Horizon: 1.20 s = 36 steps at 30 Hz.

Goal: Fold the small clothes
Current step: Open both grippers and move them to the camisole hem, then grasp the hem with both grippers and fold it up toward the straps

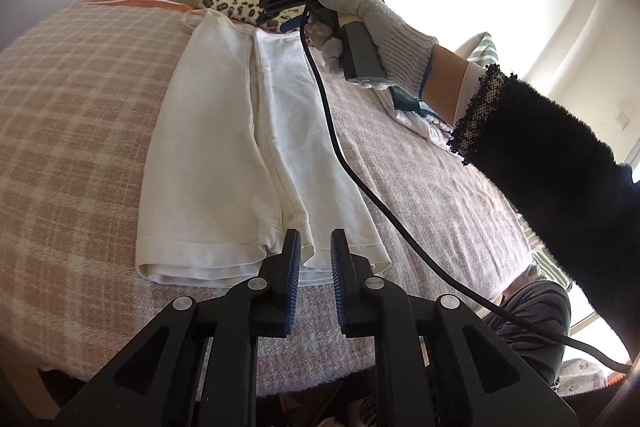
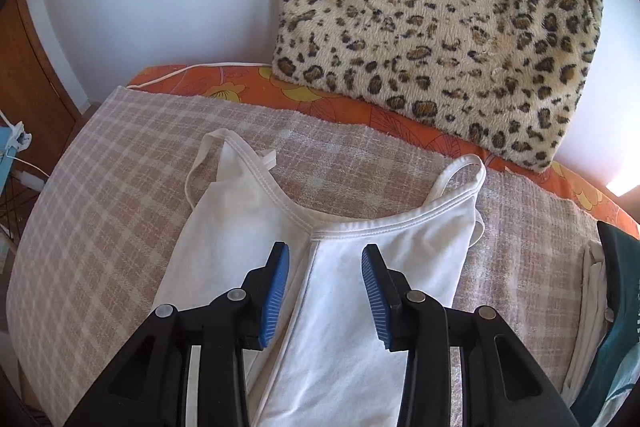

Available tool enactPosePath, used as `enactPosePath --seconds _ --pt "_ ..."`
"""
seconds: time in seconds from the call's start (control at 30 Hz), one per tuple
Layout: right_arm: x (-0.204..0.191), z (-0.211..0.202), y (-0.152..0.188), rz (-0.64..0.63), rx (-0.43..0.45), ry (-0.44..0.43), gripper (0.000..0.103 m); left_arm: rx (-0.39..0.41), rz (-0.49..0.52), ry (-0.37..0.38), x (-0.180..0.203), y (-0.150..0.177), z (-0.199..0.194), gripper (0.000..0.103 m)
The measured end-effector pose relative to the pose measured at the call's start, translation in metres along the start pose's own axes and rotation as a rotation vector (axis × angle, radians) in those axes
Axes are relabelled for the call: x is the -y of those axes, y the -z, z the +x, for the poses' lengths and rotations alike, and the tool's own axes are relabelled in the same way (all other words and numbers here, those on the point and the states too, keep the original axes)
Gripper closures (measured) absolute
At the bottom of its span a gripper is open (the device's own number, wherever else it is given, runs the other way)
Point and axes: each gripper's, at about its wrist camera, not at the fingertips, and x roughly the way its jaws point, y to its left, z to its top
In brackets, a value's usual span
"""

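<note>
A white strappy top [image 1: 240, 147] lies flat on the checked blanket [image 1: 72, 131], its two long sides folded in so that they meet along the middle. In the left wrist view my left gripper [image 1: 316, 247] stands open just over the hem, with nothing between its blue pads. In the right wrist view my right gripper [image 2: 326, 259] is open above the neckline end of the top [image 2: 360, 307], where the folded edges meet; its pads touch no cloth. The left wrist view also shows a gloved hand [image 1: 380, 27] holding the right gripper [image 1: 280, 3] at the far end.
A leopard-print cushion [image 2: 440, 27] leans on the wall behind, on an orange flowered sheet [image 2: 340, 107]. More clothes, one of them teal [image 2: 616, 327], are piled at the right. A black cable [image 1: 340, 155] hangs across the top. Wooden furniture [image 2: 28, 75] stands at the left.
</note>
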Motion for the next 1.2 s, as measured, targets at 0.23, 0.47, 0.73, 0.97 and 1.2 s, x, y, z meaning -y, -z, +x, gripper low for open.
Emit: enactPosePath --seconds 0.23,0.47,0.73,0.97,1.2 --pt "0.03 -0.062 0.067 0.071 0.014 -0.08 0.063 -0.013 0.042 -0.11 -0.038 -0.018 -0.029 0.065" --pt "0.057 -0.107 0.166 0.133 0.006 -0.165 0.063 -0.143 -0.091 -0.094 -0.086 -0.028 -0.013 0.065" --pt "0.045 -0.12 0.252 0.23 -0.083 -0.303 0.061 -0.239 -0.15 -0.029 -0.091 -0.024 0.006 0.065" --pt "0.023 -0.114 0.291 0.248 -0.161 -0.394 0.063 -0.23 -0.198 0.003 -0.098 -0.02 0.004 0.071" --pt "0.006 -0.109 0.298 0.212 -0.177 -0.431 0.087 -0.227 -0.11 -0.009 -0.089 -0.019 0.009 0.099"
